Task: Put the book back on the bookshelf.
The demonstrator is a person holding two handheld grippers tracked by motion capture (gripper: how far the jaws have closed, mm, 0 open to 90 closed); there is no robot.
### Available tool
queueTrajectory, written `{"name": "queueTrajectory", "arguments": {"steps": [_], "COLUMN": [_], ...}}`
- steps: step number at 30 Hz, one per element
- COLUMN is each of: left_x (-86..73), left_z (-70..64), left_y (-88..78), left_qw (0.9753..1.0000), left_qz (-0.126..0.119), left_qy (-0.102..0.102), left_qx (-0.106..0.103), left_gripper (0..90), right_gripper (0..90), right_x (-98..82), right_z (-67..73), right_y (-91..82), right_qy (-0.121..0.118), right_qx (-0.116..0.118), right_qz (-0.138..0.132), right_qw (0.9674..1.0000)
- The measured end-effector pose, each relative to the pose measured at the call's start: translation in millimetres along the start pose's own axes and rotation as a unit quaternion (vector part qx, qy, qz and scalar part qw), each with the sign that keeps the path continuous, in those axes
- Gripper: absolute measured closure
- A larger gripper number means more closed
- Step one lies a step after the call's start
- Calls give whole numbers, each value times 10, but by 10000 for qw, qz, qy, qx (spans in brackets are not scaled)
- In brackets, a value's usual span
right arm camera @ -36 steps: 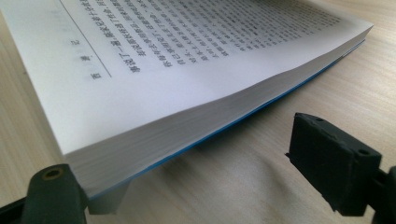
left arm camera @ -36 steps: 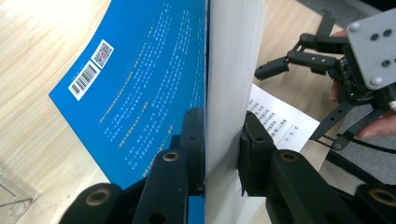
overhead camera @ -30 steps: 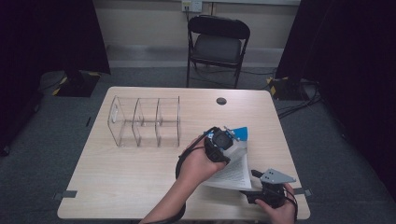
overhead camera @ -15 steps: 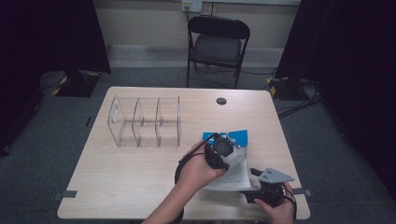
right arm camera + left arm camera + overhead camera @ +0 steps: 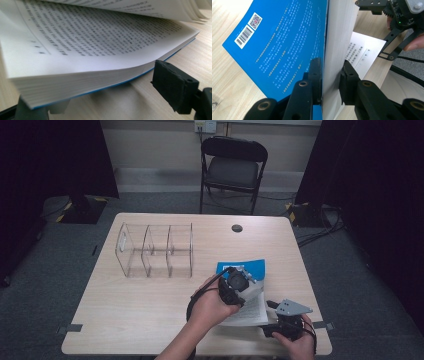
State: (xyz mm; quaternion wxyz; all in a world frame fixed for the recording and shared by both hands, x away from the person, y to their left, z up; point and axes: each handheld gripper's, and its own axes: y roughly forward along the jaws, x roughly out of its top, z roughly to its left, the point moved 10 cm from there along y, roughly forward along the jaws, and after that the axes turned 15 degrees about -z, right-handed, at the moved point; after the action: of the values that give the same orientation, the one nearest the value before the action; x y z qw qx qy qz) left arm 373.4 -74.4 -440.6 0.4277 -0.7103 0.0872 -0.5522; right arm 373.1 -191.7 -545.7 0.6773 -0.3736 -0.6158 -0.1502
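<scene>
— Where's the book [image 5: 250, 292] now?

— On the desk [image 5: 150, 310], near the right front corner, lying open. My left claw [image 5: 331, 80] is clenched on a raised block of pages plus the blue cover.

— And the right claw [image 5: 105, 100]?

— Released — jaws have just been closing a little, astride the lower pages' corner, not pressing on them.

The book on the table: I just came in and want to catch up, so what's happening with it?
A person is working a blue-covered book open with two handheld grippers. The left gripper is shut on a thick block of pages with the cover, holding it raised. The right gripper sits at the book's near edge by the flat pages, open.
</scene>
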Motion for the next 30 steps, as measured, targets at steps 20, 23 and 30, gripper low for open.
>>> {"name": "queueTrajectory", "arguments": {"steps": [20,23,30], "left_x": [-8,23,47], "left_z": [-37,-34,-19], "left_y": [-70,-103,-126], "left_qw": [10000,10000,9999], "left_qz": [30,16,11], "left_qy": [10,-27,-64], "left_qx": [-82,-94,-108], "left_gripper": [748,748,749], "right_gripper": [226,226,226], "right_x": [211,215,225], "right_z": [-109,-121,-140], "right_y": [114,103,90], "right_qy": [58,67,32], "right_qx": [-99,-91,-176], "right_qz": [-325,-305,-333], "right_qw": [9994,9995,9993]}}
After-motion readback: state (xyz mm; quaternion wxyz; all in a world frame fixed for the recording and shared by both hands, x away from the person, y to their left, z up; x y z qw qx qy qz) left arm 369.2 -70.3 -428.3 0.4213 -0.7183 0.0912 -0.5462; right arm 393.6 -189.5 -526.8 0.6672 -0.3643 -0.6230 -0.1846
